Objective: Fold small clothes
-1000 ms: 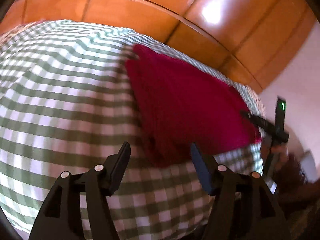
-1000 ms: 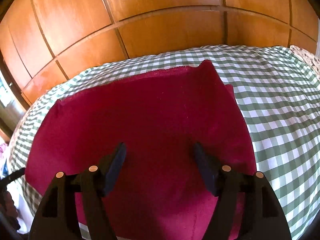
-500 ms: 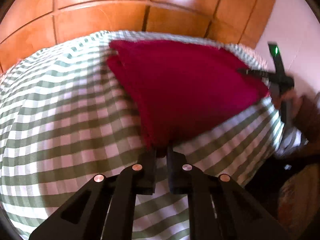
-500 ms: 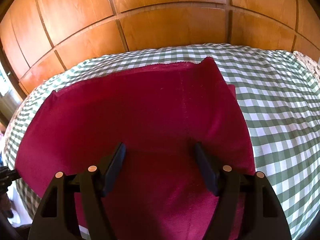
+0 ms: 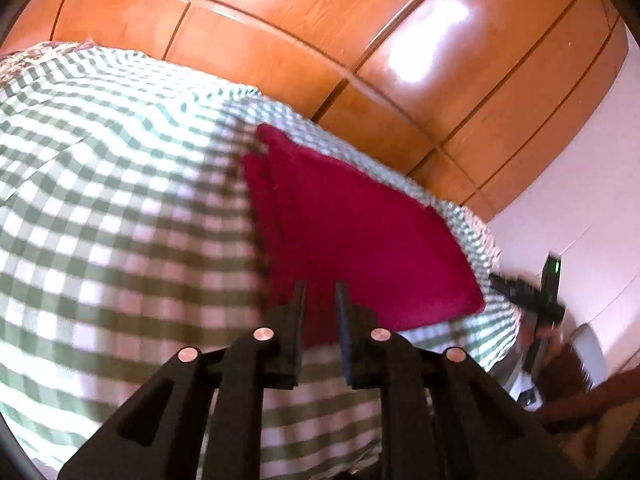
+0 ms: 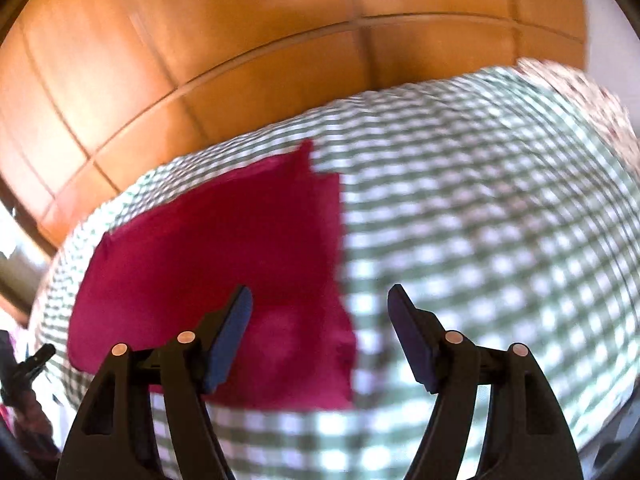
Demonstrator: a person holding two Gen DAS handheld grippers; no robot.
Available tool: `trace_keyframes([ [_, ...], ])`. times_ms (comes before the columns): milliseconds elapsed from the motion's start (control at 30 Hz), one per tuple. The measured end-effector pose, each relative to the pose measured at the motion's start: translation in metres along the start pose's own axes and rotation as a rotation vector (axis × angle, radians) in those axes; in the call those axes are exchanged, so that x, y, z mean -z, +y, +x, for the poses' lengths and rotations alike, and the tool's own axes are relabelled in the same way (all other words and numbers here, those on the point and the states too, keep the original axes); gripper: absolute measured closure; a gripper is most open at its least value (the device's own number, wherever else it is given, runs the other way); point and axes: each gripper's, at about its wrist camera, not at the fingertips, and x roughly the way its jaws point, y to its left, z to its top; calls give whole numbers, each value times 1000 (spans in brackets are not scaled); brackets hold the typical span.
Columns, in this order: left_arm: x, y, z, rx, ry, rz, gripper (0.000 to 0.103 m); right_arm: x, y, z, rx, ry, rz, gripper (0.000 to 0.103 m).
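Note:
A folded dark-red cloth (image 5: 360,240) lies flat on a green-and-white checked bedspread (image 5: 100,200). My left gripper (image 5: 320,286) stands over the cloth's near corner. Its jaws are opening, with a narrow gap between them; the red corner shows in that gap and the pads do not press on it. In the right wrist view the red cloth (image 6: 224,248) lies to the left. My right gripper (image 6: 320,292) is open and hovers over the cloth's right edge. Its left finger is above the cloth and its right finger above the bare bedspread (image 6: 480,220). Nothing is between its jaws.
Glossy wooden wardrobe doors (image 5: 320,40) rise right behind the bed. A pale wall (image 5: 580,200) stands at the right. The right gripper (image 5: 532,300) and a hand show at the bed's right edge. A patterned fabric (image 6: 580,92) lies at the far right.
The left gripper shut at the cloth's near corner, then parted slightly and drew back. The right gripper slid to the right, from over the cloth's middle to its right edge.

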Motion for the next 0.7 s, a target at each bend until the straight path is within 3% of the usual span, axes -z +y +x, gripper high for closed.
trace_keyframes([
  [100,-6,-18,21,16,25,27,73,16,-17,-8,-33,31,24,39],
  [200,-8,-36,45,26,64,65,70,31,-16,2,-51,72,14,46],
  [233,-7,-40,52,15,78,75,70,37,-15,10,-67,97,18,51],
  [300,-5,-45,72,-44,127,110,70,41,-11,21,-68,140,-9,85],
  [367,-2,-44,83,-83,163,125,70,38,-5,16,-64,134,-49,92],
  [467,4,-39,90,-100,185,116,70,31,-6,2,-53,106,-94,94],
  [567,5,-41,89,-113,181,107,70,40,-13,21,-9,182,-97,98],
  [700,-1,-50,83,-115,158,121,63,39,-18,20,-24,175,-51,97],
])
